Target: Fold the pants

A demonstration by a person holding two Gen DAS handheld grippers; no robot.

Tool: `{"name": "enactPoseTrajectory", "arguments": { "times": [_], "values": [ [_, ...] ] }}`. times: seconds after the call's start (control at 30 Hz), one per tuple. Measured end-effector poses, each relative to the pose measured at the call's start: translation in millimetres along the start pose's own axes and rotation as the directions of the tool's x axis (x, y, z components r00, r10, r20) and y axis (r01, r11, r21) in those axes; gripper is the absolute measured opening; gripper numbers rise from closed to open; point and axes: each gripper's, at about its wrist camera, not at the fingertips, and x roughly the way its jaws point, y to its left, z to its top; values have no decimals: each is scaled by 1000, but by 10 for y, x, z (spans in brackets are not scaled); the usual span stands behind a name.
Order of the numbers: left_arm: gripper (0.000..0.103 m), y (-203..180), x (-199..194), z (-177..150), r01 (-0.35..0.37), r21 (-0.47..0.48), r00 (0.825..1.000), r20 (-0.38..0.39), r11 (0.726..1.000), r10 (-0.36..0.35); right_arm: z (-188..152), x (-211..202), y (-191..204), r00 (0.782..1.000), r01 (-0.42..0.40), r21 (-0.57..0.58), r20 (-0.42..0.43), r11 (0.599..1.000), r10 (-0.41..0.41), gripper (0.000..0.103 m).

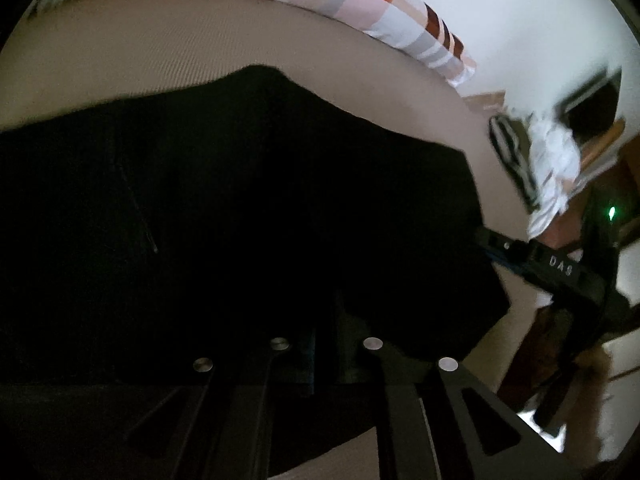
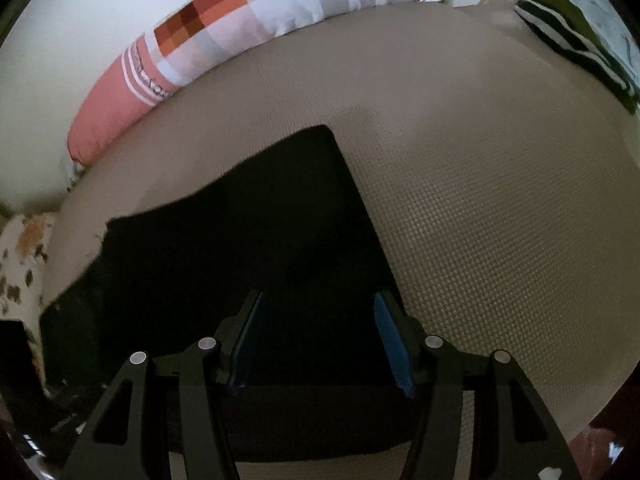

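Looking down my left gripper [image 1: 324, 344], I see its two fingers drawn nearly together with black cloth bunched right at them, so I read it as pinched on the pants [image 1: 248, 208], though everything there is too dark to make out the pads. The pants spread ahead of and to the left of that tool as a broad black sheet on the beige mat [image 1: 168, 56]. My right gripper [image 2: 320, 340] stands about half open, its blue pads [image 2: 390, 340] on either side of a strip of the same black cloth without pressing on it; the pants' edge runs just ahead and to the left. From the left camera, the right gripper pokes in at the pants' right edge, and I can read "DAS" [image 1: 560, 266] on its black body. Farther off, past the mat, lies a long checked pillow [image 2: 240, 20] with a pink end carrying white lettering too blurred to read.
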Motion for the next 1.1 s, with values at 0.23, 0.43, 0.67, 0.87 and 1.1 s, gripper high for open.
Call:
{"name": "enactPoseTrajectory", "arguments": {
  "times": [0.23, 0.43, 0.67, 0.87, 1.1],
  "values": [
    [61, -223, -294, 112, -147, 164, 975, 188, 976, 115, 157, -14, 129, 999, -14, -78, 28, 997, 16, 55],
    [61, -334, -167, 412, -205, 209, 958, 242, 956, 152, 490, 118, 337, 997, 28, -186, 81, 982, -13, 54],
    [61, -209, 231, 619, -266, 157, 956, 170, 951, 239, 645, 311, 429, 996, 80, -257, 67, 963, -65, 55],
    [61, -175, 319, 559, -298, 184, 947, 182, 937, 266, 598, 317, 480, 992, 111, -290, 85, 951, -89, 56],
    [64, -215, 232, 454, -298, 192, 950, 157, 935, 270, 604, 306, 513, 992, 119, -303, 83, 946, -99, 56]
  ]
}}
